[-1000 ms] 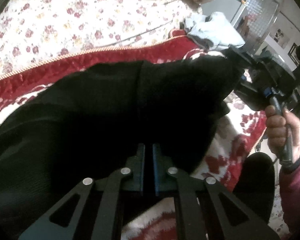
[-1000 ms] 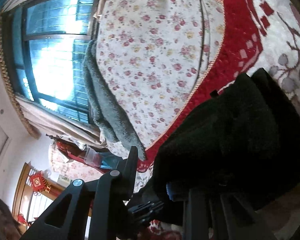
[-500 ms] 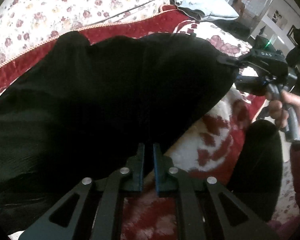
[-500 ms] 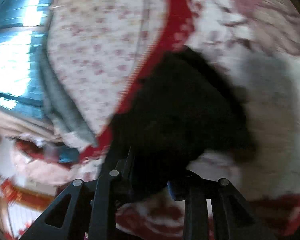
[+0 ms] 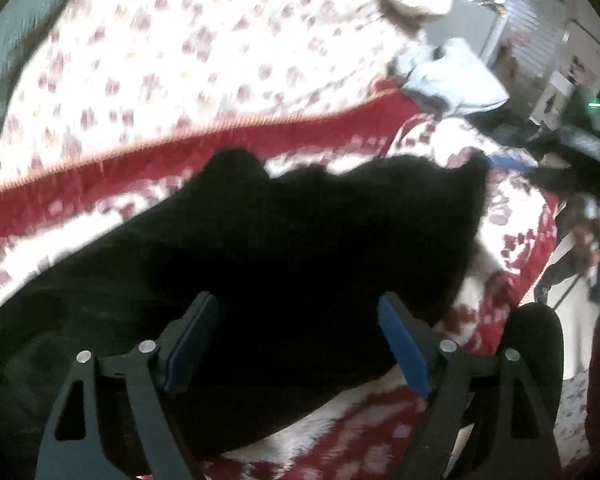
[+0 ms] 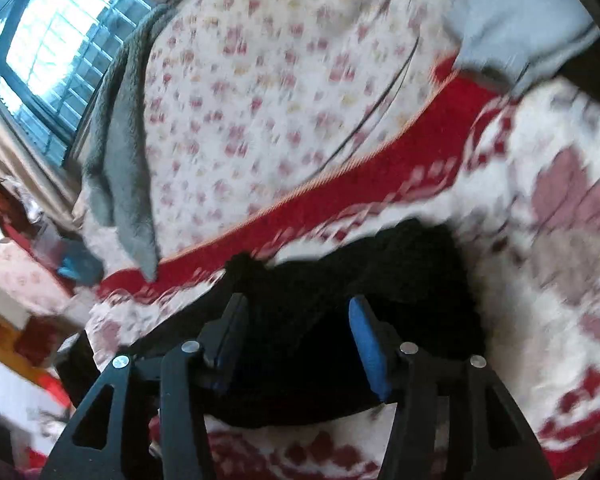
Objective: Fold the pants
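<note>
Black pants lie released on the red-edged blanket; both grippers just opened wide, holding nothing.

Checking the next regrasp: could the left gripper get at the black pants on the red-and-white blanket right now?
Probably yes. The left gripper has just been opening; its jaws stand wide and clear, directly over the black pants lying on the red-and-white blanket, nothing between.

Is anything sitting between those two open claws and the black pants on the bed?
Nothing visible. The black pants lie directly under the left gripper and right gripper; both jaws, which have just been opening, stand apart over bare cloth.
</note>
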`<state>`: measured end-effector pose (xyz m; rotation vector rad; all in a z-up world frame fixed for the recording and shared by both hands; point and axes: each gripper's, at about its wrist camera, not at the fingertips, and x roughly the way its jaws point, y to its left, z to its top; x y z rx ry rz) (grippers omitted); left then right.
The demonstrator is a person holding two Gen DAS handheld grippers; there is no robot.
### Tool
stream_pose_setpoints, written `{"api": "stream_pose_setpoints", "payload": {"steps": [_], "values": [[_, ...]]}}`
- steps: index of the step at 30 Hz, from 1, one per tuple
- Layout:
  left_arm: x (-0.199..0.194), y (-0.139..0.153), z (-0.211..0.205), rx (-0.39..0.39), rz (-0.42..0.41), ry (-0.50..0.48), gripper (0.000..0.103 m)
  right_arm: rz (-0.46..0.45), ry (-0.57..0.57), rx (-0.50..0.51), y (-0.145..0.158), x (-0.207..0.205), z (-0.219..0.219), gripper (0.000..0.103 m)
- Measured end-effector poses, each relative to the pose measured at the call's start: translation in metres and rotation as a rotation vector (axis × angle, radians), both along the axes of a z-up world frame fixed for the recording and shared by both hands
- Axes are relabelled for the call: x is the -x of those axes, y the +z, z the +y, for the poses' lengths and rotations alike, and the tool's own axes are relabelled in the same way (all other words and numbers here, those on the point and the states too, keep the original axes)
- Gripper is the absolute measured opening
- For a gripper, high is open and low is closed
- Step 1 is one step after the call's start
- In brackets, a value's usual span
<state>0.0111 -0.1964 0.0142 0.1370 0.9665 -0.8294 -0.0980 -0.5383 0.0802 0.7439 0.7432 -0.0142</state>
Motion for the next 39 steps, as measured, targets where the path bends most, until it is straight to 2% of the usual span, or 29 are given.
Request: {"api": "stream_pose_setpoints", "payload": {"steps": [2, 4, 6, 7, 9, 11, 12, 13, 14, 15, 16, 17, 19, 21, 22, 24, 26, 33, 36, 39], "values": [[-0.003, -0.018, -0.001, -0.021, 0.043, -0.006, 0.082, -0.016, -0.059, 0.036, 0.014, 0.016, -0.016, 0.059], [-0.001, -0.028, -0.004, -0.036, 0.06, -0.018, 0.082, -0.018, -0.017, 0.051, 0.019, 0.013, -0.015, 0.062], [0.005, -0.035, -0.007, -0.05, 0.056, -0.02, 0.082, -0.029, 0.047, -0.005, 0.013, -0.002, -0.007, 0.064], [0.006, -0.037, -0.009, -0.058, 0.05, -0.015, 0.082, -0.043, 0.086, -0.07, 0.001, -0.015, 0.0, 0.064], [0.008, -0.038, -0.01, -0.052, 0.048, -0.009, 0.082, -0.018, 0.135, -0.13, -0.023, -0.038, 0.014, 0.064], [0.007, -0.041, -0.01, -0.051, 0.054, -0.009, 0.082, 0.098, 0.199, -0.143, -0.062, -0.06, 0.026, 0.064], [0.006, -0.043, -0.01, -0.052, 0.059, -0.011, 0.082, 0.151, 0.199, -0.145, -0.082, -0.062, 0.025, 0.063], [0.006, -0.045, -0.008, -0.046, 0.061, -0.011, 0.082, 0.189, 0.176, -0.188, -0.108, -0.058, 0.018, 0.061], [0.006, -0.045, -0.007, -0.037, 0.058, -0.013, 0.082, 0.184, 0.156, -0.248, -0.122, -0.054, 0.01, 0.055], [0.006, -0.045, -0.007, -0.038, 0.058, -0.018, 0.082, 0.164, 0.13, -0.303, -0.13, -0.046, 0.002, 0.04], [0.004, -0.043, -0.007, -0.042, 0.064, -0.023, 0.082, 0.166, 0.105, -0.328, -0.134, -0.04, -0.005, 0.032], [0.001, -0.038, -0.006, -0.038, 0.075, -0.023, 0.082, 0.165, 0.102, -0.335, -0.132, -0.037, -0.008, 0.029], [-0.007, -0.025, -0.003, -0.008, 0.068, -0.013, 0.083, 0.15, 0.106, -0.297, -0.12, -0.035, -0.005, 0.033], [-0.02, -0.009, 0.001, 0.035, 0.052, -0.009, 0.086, 0.119, 0.122, -0.279, -0.107, -0.038, 0.003, 0.044], [-0.033, -0.002, 0.003, 0.06, 0.062, -0.002, 0.092, 0.096, 0.142, -0.29, -0.102, -0.041, 0.008, 0.047], [-0.061, 0.006, 0.005, 0.099, 0.094, 0.036, 0.098, 0.049, 0.181, -0.319, -0.096, -0.05, 0.018, 0.056], [-0.091, 0.009, 0.003, 0.134, 0.139, 0.06, 0.098, 0.012, 0.203, -0.337, -0.092, -0.058, 0.027, 0.06], [-0.19, -0.007, -0.028, 0.203, 0.287, 0.122, 0.098, 0.005, 0.256, -0.401, -0.106, -0.088, 0.043, 0.063], [-0.214, -0.023, -0.043, 0.21, 0.345, 0.143, 0.098, 0.012, 0.271, -0.408, -0.114, -0.091, 0.046, 0.063], [-0.222, -0.035, -0.056, 0.225, 0.41, 0.112, 0.098, 0.009, 0.273, -0.424, -0.118, -0.092, 0.044, 0.063]]}}
